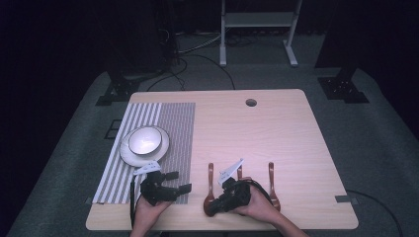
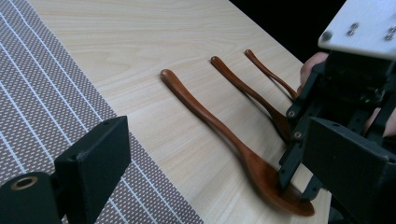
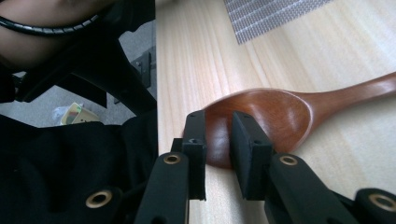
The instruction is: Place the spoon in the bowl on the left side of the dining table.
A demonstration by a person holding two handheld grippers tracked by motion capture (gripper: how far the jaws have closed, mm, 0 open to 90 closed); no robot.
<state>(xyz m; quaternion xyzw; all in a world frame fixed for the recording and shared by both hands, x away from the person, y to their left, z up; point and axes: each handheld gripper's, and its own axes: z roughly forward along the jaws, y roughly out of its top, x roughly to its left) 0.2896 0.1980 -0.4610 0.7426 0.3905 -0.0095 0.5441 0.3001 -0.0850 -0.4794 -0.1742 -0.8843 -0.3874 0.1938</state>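
Observation:
Three brown wooden spoons lie side by side near the table's front edge. My right gripper [image 1: 215, 205] [image 3: 218, 126] is down at the bowl end of the leftmost spoon [image 1: 210, 174] [image 2: 210, 121] [image 3: 280, 112]. Its jaws are drawn close on the bowl's rim, one outside and one inside. The spoon still rests flat on the wood. The left gripper view shows that same gripper [image 2: 299, 186] touching the spoon's bowl. My left gripper [image 1: 178, 181] [image 2: 219, 140] stands open and holds nothing, over the near right corner of the striped placemat [image 1: 173, 128] [image 2: 37, 93].
The middle spoon [image 1: 239, 173] [image 2: 243, 86] and the right spoon [image 1: 272, 185] [image 2: 268, 70] lie just right of the held one. A white bowl [image 1: 145, 139] sits on a plate [image 1: 128, 155] on the placemat. The table [image 1: 257, 133] has a cable hole [image 1: 251, 102] at the back.

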